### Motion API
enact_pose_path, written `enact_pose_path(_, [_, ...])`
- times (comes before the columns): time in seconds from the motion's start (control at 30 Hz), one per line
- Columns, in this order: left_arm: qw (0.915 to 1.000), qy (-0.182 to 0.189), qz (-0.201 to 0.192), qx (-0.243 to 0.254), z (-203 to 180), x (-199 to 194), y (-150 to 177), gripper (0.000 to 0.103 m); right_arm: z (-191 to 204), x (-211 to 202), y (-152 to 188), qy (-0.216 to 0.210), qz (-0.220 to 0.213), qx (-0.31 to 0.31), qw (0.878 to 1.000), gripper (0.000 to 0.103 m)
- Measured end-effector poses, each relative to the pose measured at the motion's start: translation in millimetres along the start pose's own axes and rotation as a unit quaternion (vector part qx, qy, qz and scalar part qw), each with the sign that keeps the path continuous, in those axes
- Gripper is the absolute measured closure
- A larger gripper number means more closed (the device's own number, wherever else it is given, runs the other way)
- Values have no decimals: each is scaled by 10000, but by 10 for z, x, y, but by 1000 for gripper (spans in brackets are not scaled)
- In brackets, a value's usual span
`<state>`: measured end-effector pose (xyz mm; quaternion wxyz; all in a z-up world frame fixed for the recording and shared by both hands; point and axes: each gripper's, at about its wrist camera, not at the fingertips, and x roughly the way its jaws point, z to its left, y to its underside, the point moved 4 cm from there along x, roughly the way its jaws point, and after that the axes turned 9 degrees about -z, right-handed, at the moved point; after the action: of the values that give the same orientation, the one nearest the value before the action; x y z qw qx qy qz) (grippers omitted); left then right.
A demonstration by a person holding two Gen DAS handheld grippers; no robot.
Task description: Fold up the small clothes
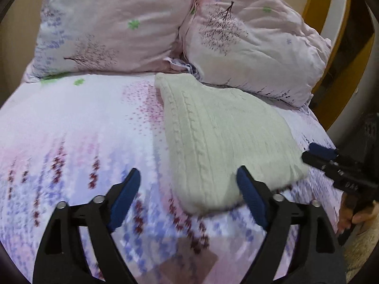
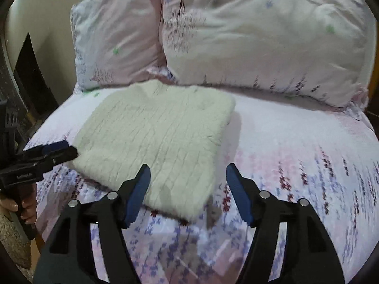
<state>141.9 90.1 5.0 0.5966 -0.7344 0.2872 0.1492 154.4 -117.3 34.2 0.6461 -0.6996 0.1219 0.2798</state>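
Care now means clearing away without snagging: the cream cable-knit sweater (image 2: 156, 139) lies folded on the floral-sheeted bed (image 2: 296, 146), both the left hand-held gripper (image 1: 188, 196) and the right hand-held gripper (image 2: 188, 189) apart, empty.

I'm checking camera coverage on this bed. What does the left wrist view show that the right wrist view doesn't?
Only the left wrist view shows the curved yellow-brown headboard behind the pillows, and the right gripper seen from the side at the sweater's edge.
Only the right wrist view shows the dark opening in the wall beside the bed, and the left gripper seen from the side.
Both show the folded cream knit sweater on the floral sheet, two pillows, and open, empty jaws.
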Motion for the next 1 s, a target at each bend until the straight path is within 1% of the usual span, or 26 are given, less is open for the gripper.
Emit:
enact_pose_path(0.07, [10000,-30,3,47,21,-108,74,12,1,-104,46,-17,-104,126,9999,32])
enact_pose_path(0.1, [10000,-51,33,68,33,-146,115,11,-6,-160,86,-26,-137,170,9998,31])
enact_pose_path(0.2, [9997,-123,203,109,56,-239,263,9,33,-274,211,-32,-123,170,9998,27])
enact_pose_path(0.27, [9991,-213,324,159,53,-283,358,5,78,-363,301,9,-123,93,9999,18])
enact_pose_path(0.3, [9988,-287,361,189,53,-309,397,2,107,-417,337,57,-142,41,9999,15])
enact_pose_path(0.37, [9980,-415,401,245,42,-359,454,1,174,-468,386,207,-187,-63,9996,5])
enact_pose_path(0.4, [9978,-434,426,266,33,-383,479,1,195,-500,410,261,-210,-91,9994,2])
enact_pose_path(0.47, [9966,-562,511,330,9,-417,536,1,262,-567,474,277,-263,-157,9991,2])
enact_pose_path(0.5, [9957,-635,559,381,-5,-423,556,1,277,-567,497,245,-222,-172,9993,2])
enact_pose_path(0.63, [9914,-880,731,635,-72,-428,657,1,341,-534,627,249,194,-199,9993,2])
enact_pose_path(0.73, [9903,-871,890,623,-94,-427,715,1,366,-499,749,115,518,-122,9985,2])
enact_pose_path(0.93, [9852,-1044,1132,755,-138,-414,789,1,364,-459,926,331,877,-221,9954,2])
enact_pose_path(1.0, [9837,-1083,1194,798,-167,-410,821,1,354,-445,955,331,959,-221,9946,2])
